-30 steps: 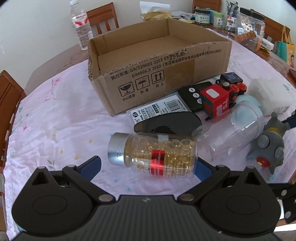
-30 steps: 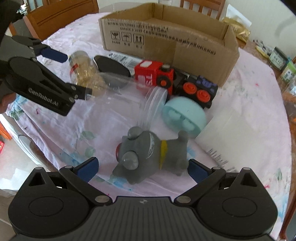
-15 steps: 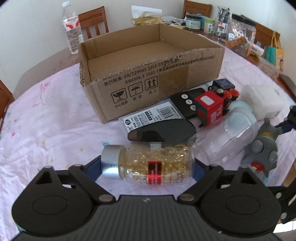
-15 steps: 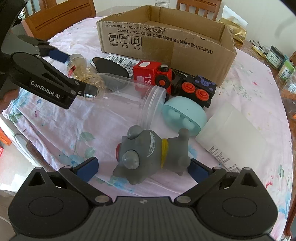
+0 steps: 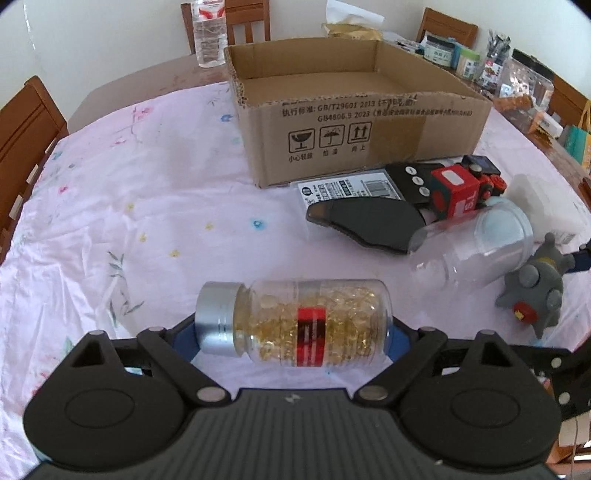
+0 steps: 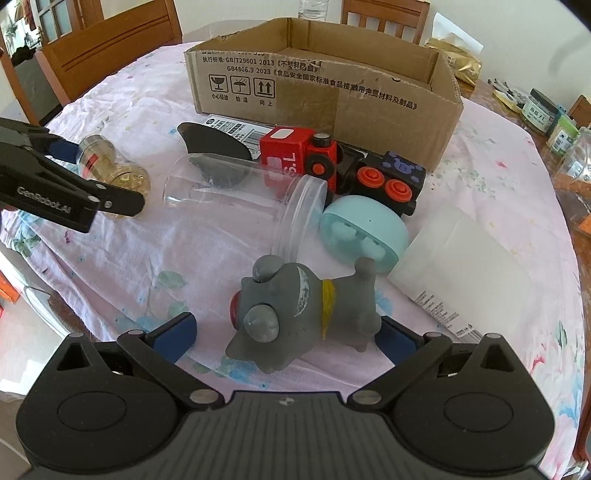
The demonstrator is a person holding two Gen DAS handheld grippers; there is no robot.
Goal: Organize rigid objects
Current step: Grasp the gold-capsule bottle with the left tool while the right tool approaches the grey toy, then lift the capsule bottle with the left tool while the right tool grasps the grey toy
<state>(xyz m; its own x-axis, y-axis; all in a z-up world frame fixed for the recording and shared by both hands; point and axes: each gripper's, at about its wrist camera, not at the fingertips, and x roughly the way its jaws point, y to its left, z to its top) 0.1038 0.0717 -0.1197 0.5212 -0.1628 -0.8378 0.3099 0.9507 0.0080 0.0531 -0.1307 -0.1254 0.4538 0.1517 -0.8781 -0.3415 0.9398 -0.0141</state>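
My left gripper (image 5: 291,338) is shut on a clear bottle of golden capsules (image 5: 295,321) with a silver cap, held sideways above the tablecloth; it also shows in the right wrist view (image 6: 110,166). My right gripper (image 6: 286,332) is open around a grey toy dog (image 6: 299,314) lying on the cloth, its fingers apart on either side. An open cardboard box (image 5: 354,110) stands beyond, empty inside; it also shows in the right wrist view (image 6: 325,85).
Before the box lie a clear plastic jar (image 6: 240,206), a black case (image 5: 369,225), a red toy train (image 6: 295,155), a teal dome (image 6: 364,232), a white box (image 6: 465,266) and a labelled packet (image 5: 347,188). Chairs, a water bottle (image 5: 208,33) and jars stand at the table's edges.
My left gripper closed on the capsule bottle, lifted it and drew it back and left, away from the black case. My right gripper moved a little closer around the toy dog.
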